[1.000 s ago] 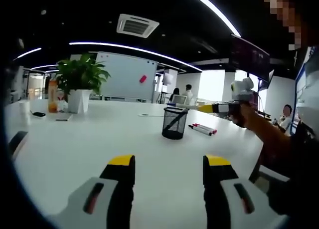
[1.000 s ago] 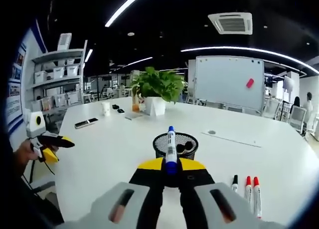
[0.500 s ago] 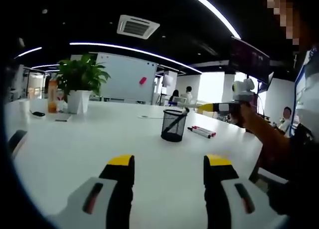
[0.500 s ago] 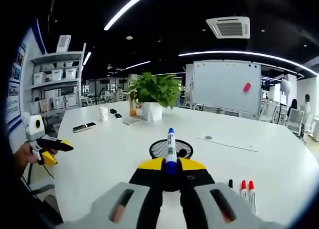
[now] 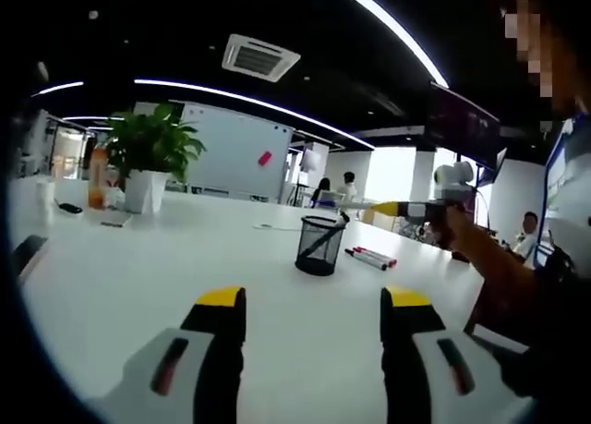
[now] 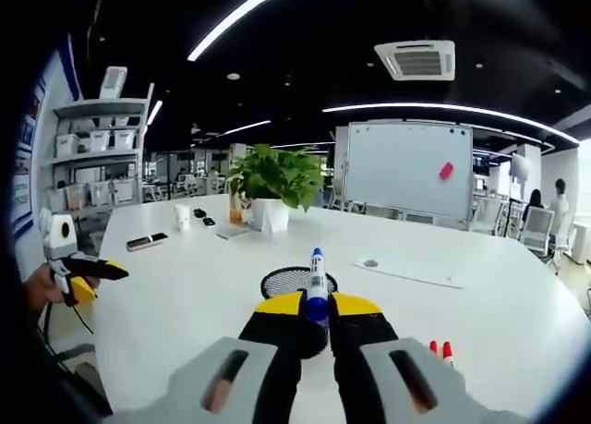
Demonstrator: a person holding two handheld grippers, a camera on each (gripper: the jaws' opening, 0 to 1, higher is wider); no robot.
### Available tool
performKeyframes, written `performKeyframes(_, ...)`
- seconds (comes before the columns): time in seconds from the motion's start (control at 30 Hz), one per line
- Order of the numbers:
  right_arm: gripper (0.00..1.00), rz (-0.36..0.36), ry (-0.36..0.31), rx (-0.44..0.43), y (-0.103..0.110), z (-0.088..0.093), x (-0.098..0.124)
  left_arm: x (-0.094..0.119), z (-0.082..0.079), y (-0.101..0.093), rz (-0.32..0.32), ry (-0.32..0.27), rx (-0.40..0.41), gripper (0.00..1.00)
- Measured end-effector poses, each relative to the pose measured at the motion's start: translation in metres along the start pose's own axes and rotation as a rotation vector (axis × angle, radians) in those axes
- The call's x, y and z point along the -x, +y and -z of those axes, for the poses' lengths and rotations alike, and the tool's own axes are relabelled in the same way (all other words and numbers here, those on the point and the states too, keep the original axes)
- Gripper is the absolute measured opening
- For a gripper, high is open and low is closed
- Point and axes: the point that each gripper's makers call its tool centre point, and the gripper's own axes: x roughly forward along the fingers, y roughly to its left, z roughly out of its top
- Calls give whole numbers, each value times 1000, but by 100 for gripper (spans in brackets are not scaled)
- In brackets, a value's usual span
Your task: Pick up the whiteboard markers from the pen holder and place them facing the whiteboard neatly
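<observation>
The left gripper (image 5: 302,304) hangs released over the table (image 5: 138,285). The right gripper (image 6: 317,306) clamps a blue marker (image 6: 317,278) upright above the holder (image 6: 297,282), well in from the table's edges. Gripped so low, the marker could pivot and land askew beside the red markers (image 6: 440,350).

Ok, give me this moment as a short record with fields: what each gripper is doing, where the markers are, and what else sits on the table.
right gripper: shut on the blue marker, held upright above the pen holder
left gripper: open, holding nothing
pen holder contents: one dark marker leaning inside, seen in the left gripper view
laid markers: side by side on the table, beside the holder
whiteboard: beyond the far edge of the table
other items: potted plant, phone
</observation>
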Motion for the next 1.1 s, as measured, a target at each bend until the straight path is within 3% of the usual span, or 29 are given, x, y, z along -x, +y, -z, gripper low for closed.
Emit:
performKeyframes(0.47,13,57,-8,-9,-19,7,15,-6,-2,-5,20,-4,17,61)
performKeyframes(1.1,13,179,-29,-26,-75,10,56,-9,0,-9,29,20,-16,61)
